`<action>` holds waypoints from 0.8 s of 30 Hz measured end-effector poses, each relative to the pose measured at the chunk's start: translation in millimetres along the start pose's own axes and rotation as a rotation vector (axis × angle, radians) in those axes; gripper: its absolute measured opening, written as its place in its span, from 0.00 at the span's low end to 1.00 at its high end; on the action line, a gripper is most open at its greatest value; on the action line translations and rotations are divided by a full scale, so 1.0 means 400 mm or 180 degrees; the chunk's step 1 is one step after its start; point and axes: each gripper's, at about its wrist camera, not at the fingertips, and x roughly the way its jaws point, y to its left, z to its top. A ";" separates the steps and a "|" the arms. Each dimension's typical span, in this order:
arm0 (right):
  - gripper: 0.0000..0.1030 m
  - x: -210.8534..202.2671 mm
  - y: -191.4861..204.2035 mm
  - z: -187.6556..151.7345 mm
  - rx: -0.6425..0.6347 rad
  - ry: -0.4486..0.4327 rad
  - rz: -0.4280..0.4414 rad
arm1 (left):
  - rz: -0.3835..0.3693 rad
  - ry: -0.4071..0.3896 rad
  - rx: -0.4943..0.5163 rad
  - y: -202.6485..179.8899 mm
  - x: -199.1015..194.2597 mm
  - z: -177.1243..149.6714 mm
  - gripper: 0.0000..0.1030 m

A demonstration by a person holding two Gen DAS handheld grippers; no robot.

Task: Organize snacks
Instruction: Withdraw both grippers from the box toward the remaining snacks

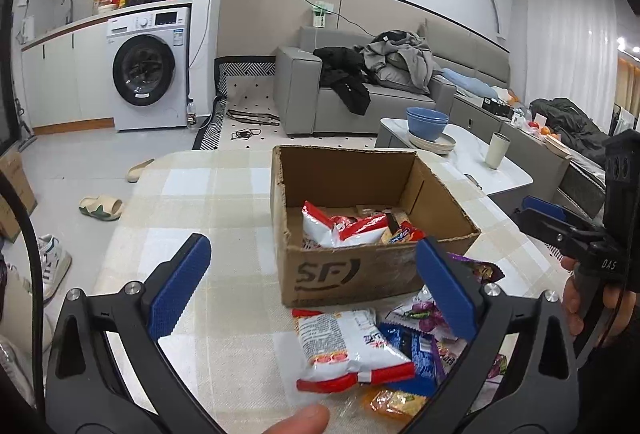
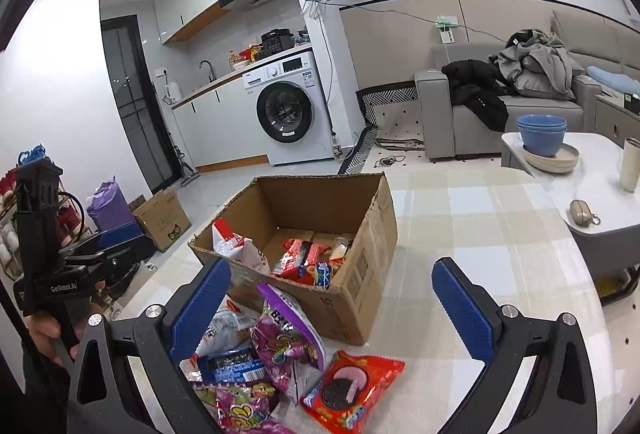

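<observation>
Cardboard box (image 1: 372,230) stands mid-counter (image 1: 208,202), already holding several snack packets, among them a red-and-white bag (image 1: 340,228). More wait on the near side: a white noodle-style pack (image 1: 352,344), a purple sweets bag (image 2: 286,338) and a red cookie packet (image 2: 352,390). Left claw (image 1: 316,288) and right claw (image 2: 332,304) gape wide, both empty. Roughly half remains unsorted.
</observation>
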 end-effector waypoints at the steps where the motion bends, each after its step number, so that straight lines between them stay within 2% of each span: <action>1: 0.99 -0.004 -0.001 -0.006 0.0007 0.0035 -0.0002 | -0.0003 0.0011 -0.0020 0.005 -0.010 -0.011 0.99; 6: 0.99 -0.023 -0.013 -0.043 0.0005 0.0152 -0.0036 | 0.0037 0.0091 -0.0030 0.012 -0.039 -0.051 0.99; 13: 0.99 -0.016 -0.025 -0.059 0.0077 0.0330 -0.0053 | 0.0100 0.0207 0.0026 -0.012 -0.027 -0.064 0.99; 24: 1.00 0.044 0.008 -0.083 -0.0048 0.0589 0.0029 | 0.0134 0.0323 0.0144 -0.028 -0.006 -0.075 0.99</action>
